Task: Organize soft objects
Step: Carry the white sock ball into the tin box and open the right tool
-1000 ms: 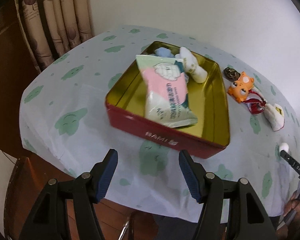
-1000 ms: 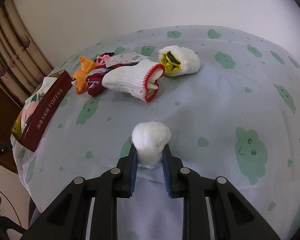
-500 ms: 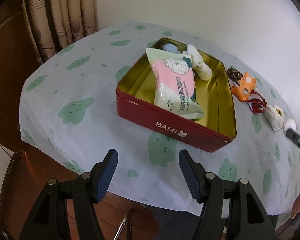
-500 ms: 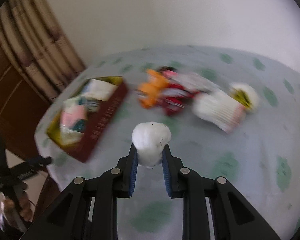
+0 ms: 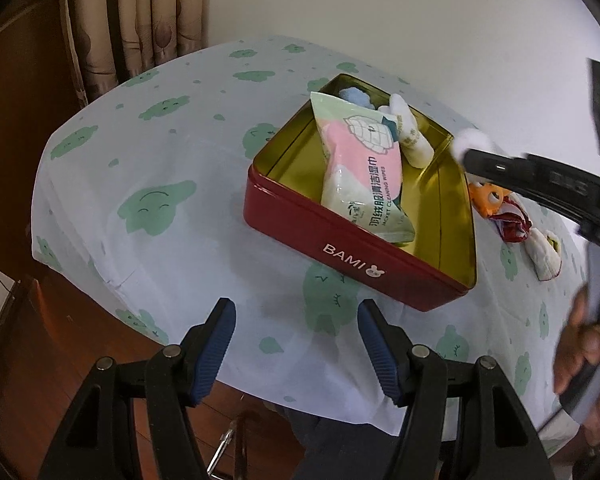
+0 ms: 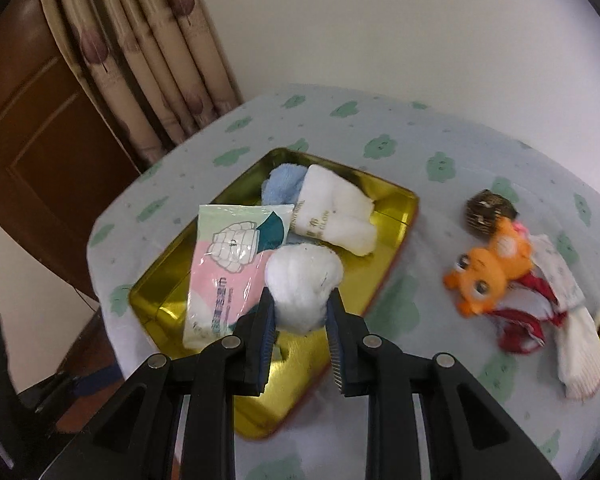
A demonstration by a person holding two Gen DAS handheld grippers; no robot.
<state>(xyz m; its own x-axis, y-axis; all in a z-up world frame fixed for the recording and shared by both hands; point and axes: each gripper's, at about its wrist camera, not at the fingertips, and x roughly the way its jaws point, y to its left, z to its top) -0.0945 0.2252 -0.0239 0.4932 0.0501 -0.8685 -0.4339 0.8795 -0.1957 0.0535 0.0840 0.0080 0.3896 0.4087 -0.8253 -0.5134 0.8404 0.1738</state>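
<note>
A white cotton ball (image 6: pixel 303 286) is pinched between the blue pads of my right gripper (image 6: pixel 301 312), which hangs over the red tin (image 6: pixel 392 264) with the gold inside. In the left wrist view that same cotton ball (image 5: pixel 474 144) shows above the red tin's (image 5: pixel 352 256) far right rim. The tin holds a wet-wipe packet (image 6: pixel 230 264), a folded white cloth (image 6: pixel 336 216) and a blue cloth (image 6: pixel 282 182). My left gripper (image 5: pixel 296 344) stands open near the table's front edge, short of the tin, with nothing between its fingers.
Right of the tin lie an orange plush toy (image 6: pixel 492 266), a dark round object (image 6: pixel 488 210), a red-and-white cloth (image 6: pixel 528 316) and a white glove (image 6: pixel 580 348). Curtains (image 6: pixel 148 52) and a wooden door (image 6: pixel 32 120) stand behind the table. A person's hand (image 5: pixel 584 344) is at the right.
My right gripper has carried the cotton ball leftward from the open tablecloth to above the tin. The left gripper has only rolled slightly, still open.
</note>
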